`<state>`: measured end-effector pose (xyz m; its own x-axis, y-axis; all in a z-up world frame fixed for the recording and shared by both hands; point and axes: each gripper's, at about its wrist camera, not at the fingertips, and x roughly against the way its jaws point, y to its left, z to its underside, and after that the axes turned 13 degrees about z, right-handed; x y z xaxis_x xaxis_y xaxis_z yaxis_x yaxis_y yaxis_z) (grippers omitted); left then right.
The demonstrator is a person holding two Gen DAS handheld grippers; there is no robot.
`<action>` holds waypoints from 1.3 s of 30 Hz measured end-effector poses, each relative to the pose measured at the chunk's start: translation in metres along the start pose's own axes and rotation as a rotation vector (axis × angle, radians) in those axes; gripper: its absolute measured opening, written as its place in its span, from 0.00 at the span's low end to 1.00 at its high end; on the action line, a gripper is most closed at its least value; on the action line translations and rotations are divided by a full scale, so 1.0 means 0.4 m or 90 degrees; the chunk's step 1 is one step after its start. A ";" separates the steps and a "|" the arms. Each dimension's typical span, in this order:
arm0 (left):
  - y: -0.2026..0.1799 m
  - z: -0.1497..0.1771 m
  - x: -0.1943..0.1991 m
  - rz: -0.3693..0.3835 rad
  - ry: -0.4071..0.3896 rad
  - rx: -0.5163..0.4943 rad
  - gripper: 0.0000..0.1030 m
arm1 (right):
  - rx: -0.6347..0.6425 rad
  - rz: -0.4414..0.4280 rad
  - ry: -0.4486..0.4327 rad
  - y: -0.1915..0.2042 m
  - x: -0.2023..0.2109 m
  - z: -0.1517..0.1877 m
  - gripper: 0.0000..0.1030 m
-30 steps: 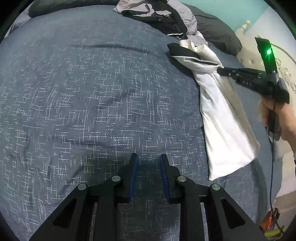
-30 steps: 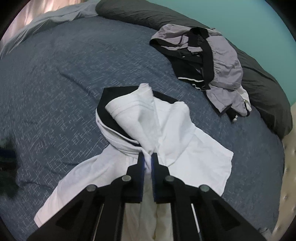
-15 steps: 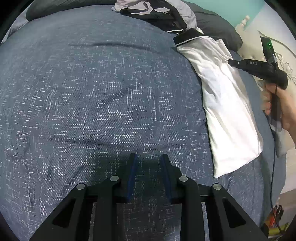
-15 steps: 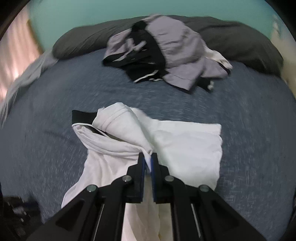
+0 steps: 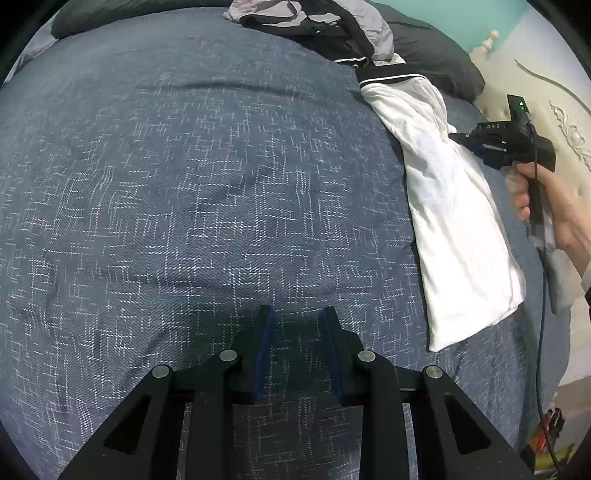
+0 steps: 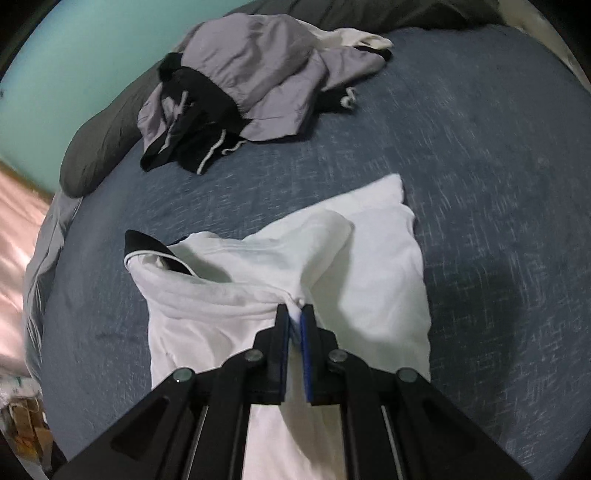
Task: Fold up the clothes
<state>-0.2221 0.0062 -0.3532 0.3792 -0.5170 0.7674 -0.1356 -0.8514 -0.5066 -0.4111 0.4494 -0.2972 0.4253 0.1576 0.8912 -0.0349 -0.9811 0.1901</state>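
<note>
A white shirt with a black collar point(image 5: 454, 218) point(image 6: 332, 266) lies lengthwise along the right side of the blue bedspread point(image 5: 184, 184). My right gripper point(image 6: 294, 312) point(image 5: 456, 137) is shut on a fold of the white shirt near its middle, held by a person's hand point(image 5: 554, 206). My left gripper point(image 5: 297, 317) hovers open over bare bedspread, well to the left of the shirt, with nothing between its fingers.
A heap of grey and black clothes point(image 6: 251, 85) point(image 5: 317, 26) sits at the head of the bed against dark pillows point(image 5: 432, 62). A cream headboard point(image 5: 554, 118) stands to the right. The bed's edge and floor clutter point(image 6: 26, 417) show at lower left of the right wrist view.
My right gripper has dragged the white shirt toward the bed's right side and swung round, stretching it out. The left gripper has stayed in place, open.
</note>
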 end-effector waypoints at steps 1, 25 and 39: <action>0.000 0.000 0.001 0.001 0.000 0.000 0.28 | 0.000 -0.001 -0.003 -0.001 0.006 0.000 0.06; -0.009 0.005 -0.001 -0.009 0.003 -0.007 0.29 | 0.219 0.031 -0.066 0.139 0.063 -0.032 0.43; -0.022 -0.011 -0.020 -0.022 0.001 -0.023 0.30 | 0.153 0.058 -0.092 0.056 0.076 -0.052 0.00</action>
<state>-0.2280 0.0174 -0.3532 0.3829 -0.4873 0.7848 -0.1561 -0.8715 -0.4650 -0.4177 0.4347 -0.2575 0.5554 0.0668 0.8289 0.1291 -0.9916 -0.0066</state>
